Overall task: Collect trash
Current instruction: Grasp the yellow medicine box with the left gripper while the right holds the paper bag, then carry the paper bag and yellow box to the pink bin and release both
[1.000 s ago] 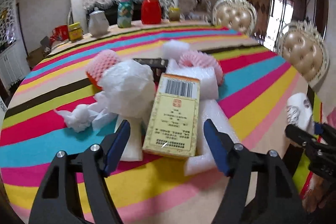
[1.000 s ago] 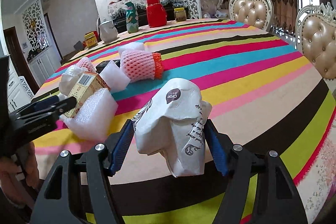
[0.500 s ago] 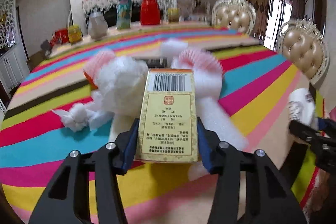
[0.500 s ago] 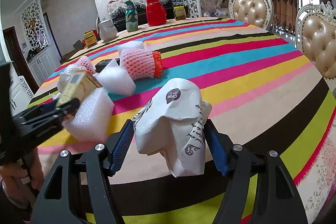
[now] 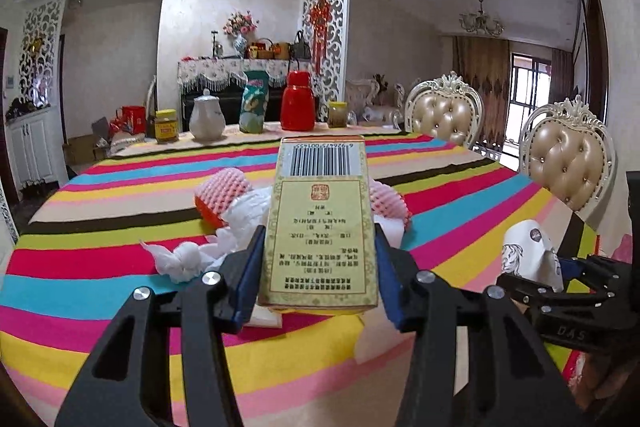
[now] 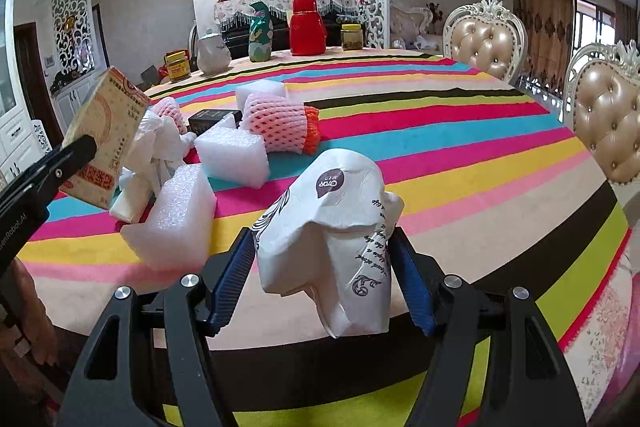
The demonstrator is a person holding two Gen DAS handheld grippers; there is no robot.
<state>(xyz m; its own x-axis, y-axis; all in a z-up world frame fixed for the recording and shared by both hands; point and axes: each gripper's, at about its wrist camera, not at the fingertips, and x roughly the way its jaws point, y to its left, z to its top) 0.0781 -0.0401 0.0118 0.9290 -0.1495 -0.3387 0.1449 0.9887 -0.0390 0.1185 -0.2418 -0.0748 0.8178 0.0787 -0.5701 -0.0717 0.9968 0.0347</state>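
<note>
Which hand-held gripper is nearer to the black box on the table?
Left. The left hand-held gripper, shut on the yellow box, is by the pile around the black box; the right hand-held gripper, gripping the paper bag, sits farther back.

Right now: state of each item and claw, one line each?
Left claw: shut on yellow box, lifted off table.
Right claw: shut on white paper bag, crumpled.
Foam blocks: loose on striped tablecloth.
Pink fruit net: lying on its side.
</note>
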